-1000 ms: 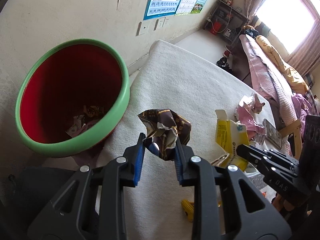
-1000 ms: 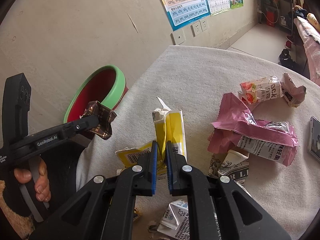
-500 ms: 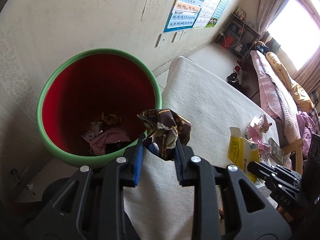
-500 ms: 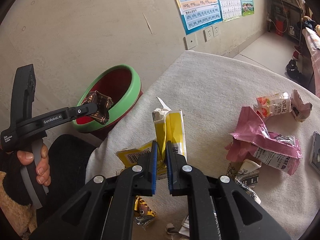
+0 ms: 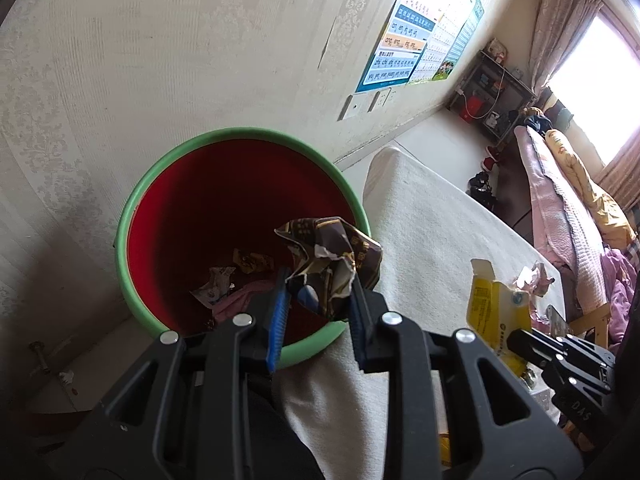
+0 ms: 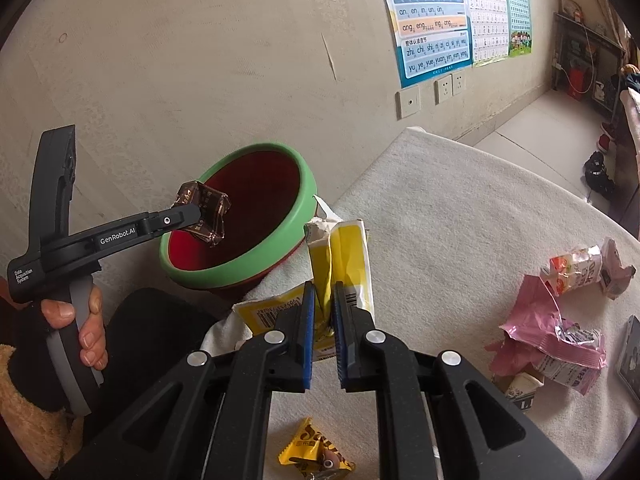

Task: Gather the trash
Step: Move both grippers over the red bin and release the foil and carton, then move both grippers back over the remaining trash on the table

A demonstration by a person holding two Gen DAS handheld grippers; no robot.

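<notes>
Left gripper (image 5: 318,300) fingers clamp a crumpled brown wrapper (image 5: 330,258) above the red bin (image 5: 240,136); right gripper (image 6: 322,320) fingers grip a yellow carton (image 6: 346,264).

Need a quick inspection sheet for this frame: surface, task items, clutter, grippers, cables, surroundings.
Surface: table under white cloth.
Job's things: red bin with green rim holds some trash; brown wrapper held over it; yellow carton also held.
Clutter: pink wrapper, small drink carton, yellow candy packet on the cloth.
Grippers: left gripper shut on brown wrapper; right gripper shut on yellow carton.
Cables: a white lead at the far shelf.
Surroundings: wall posters, sockets, bed.
</notes>
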